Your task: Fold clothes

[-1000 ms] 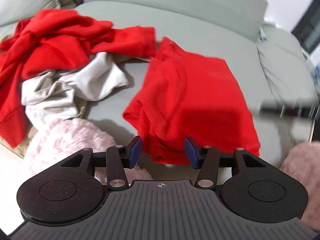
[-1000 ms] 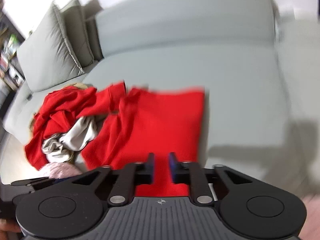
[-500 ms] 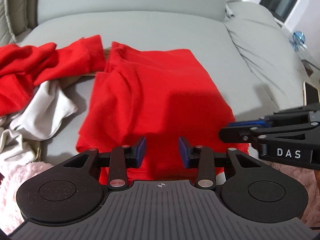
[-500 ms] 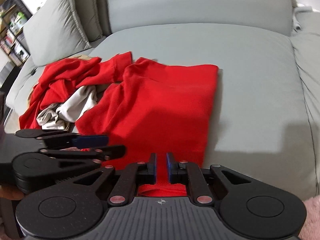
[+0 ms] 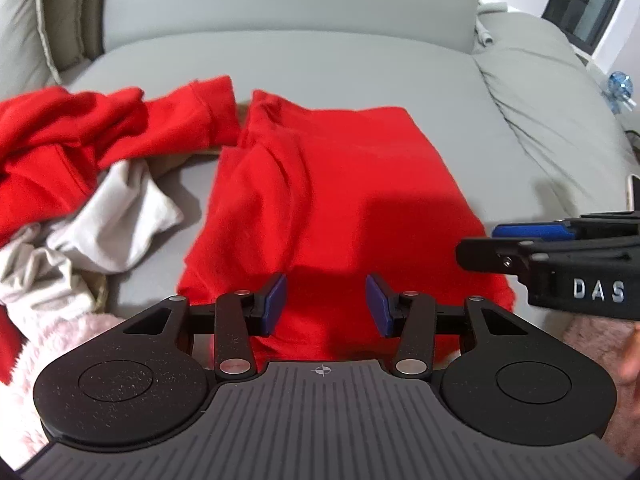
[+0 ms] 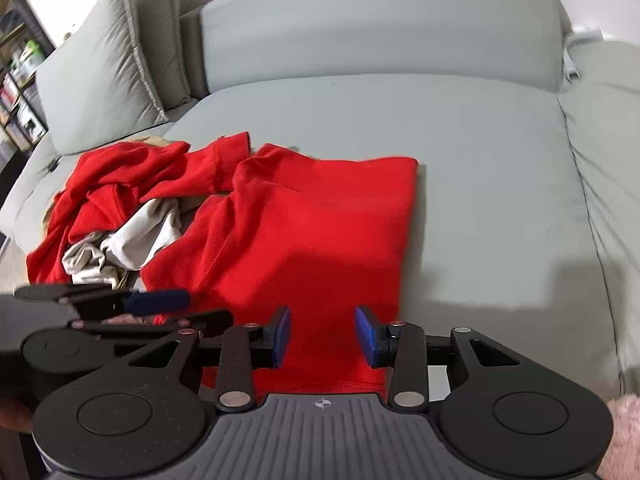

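Both my grippers, left [image 5: 326,304] and right [image 6: 322,336], hover with jaws released over the near edge of the red shirt [image 5: 340,184] on the sofa [image 6: 480,160].

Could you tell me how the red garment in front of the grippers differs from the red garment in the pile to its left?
The front red garment lies spread fairly flat on the sofa cushion; the piled red garment is crumpled. The front one lies alone; the piled one is tangled with a white garment. Both look the same bright red.
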{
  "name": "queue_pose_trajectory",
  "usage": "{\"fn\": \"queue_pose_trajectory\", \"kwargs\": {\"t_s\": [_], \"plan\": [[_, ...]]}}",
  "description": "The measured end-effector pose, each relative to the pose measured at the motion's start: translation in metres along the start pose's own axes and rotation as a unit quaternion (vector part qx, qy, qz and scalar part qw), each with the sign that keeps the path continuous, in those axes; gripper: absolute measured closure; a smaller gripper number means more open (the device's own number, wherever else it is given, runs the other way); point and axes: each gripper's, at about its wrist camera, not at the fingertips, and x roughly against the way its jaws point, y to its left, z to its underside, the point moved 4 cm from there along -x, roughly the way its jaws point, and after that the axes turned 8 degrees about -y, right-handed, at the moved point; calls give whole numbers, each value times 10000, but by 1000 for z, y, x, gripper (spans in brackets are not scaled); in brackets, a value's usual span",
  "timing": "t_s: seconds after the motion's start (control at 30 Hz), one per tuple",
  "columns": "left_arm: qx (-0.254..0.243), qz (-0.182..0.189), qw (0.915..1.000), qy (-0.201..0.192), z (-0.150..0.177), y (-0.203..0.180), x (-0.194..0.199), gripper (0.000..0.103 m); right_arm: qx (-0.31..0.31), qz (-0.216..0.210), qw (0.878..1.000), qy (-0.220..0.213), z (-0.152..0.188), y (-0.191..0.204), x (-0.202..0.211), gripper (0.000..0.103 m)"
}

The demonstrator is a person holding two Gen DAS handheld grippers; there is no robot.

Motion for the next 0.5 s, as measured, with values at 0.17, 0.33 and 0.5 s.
{"fn": "queue_pose_trajectory", "kwargs": {"t_s": [0.17, 0.33, 0.5], "plan": [[-75, -2, 9999, 141, 5, -1, 3, 55, -22, 135, 9999, -20, 1, 0, 1, 63], [-25, 38, 9997, 248, 10, 3, 5, 56, -7, 98, 10000, 11, 2, 2, 3, 64], [74, -23, 9998, 175, 10, 6, 7, 57, 98, 45, 9999, 74, 5, 6, 3, 64]]}}
